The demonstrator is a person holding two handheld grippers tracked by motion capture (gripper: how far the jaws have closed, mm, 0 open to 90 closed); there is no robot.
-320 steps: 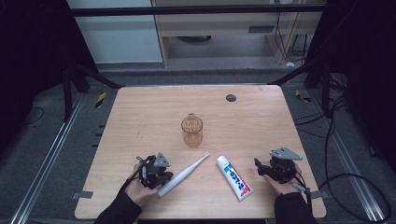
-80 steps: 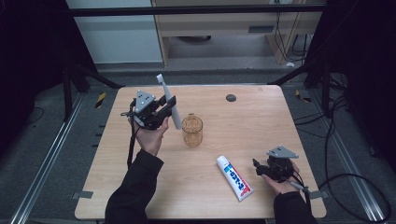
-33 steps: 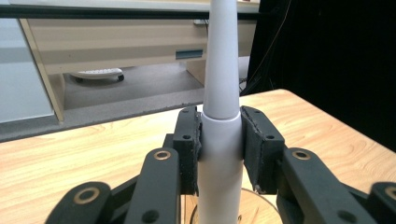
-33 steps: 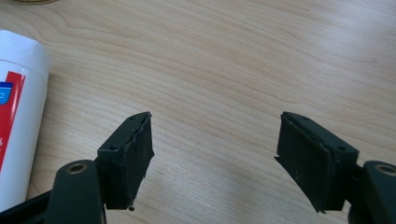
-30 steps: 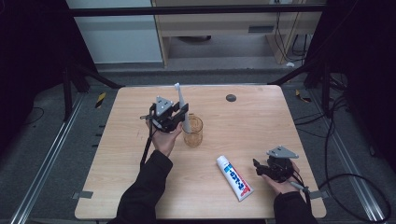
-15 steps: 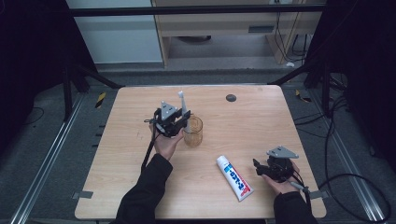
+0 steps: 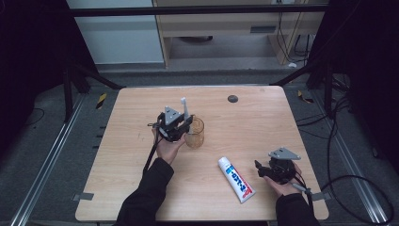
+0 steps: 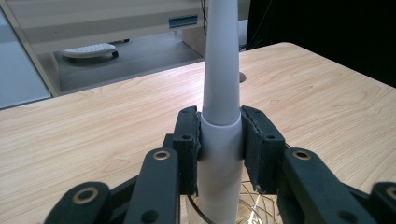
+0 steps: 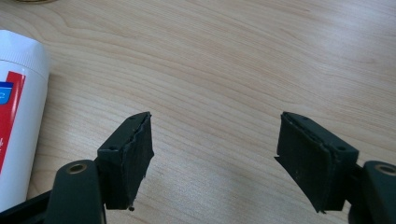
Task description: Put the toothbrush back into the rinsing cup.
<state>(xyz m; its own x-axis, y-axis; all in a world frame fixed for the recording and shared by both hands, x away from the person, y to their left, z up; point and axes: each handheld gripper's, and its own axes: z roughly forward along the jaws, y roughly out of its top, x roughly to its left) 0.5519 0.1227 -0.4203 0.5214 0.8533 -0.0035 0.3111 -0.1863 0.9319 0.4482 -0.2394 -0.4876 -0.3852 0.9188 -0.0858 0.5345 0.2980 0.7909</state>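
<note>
high view: the left gripper [image 7: 181,126] is held over the middle of the wooden table [image 7: 263,122], just left of a clear amber-tinted glass [image 7: 195,133], with the person's left hand [image 7: 167,146] under it. its jaws are clamped on a white electric toothbrush [image 7: 184,107] that stands upright, the small brush head at the top, above the gripper. the glass stands upright on the table and touches or nearly touches the gripper; from here i cannot tell which.

left gripper view: the two black jaws press on either side of the toothbrush [image 8: 220,121] where its thick white body meets the narrower grey-white neck, which tapers upward and runs out of the top of the view. below the jaws the lower end of the body is inside the rim of the glass [image 8: 254,212], whose ribbed bottom shows as rings.

right gripper view: the jaws of the right gripper [image 9: 212,154] stand wide apart with bare wood between them. a white toothpaste tube [image 9: 16,112] with red and blue print lies to their left, near but not touching.

in the high view the right gripper [image 7: 270,170] rests low at the near right of the table in the right hand [image 7: 282,181], and the toothpaste tube [image 7: 236,179] lies flat just to its left, cap end toward the glass. a small dark round disc [image 7: 232,98] sits near the far edge.
</note>
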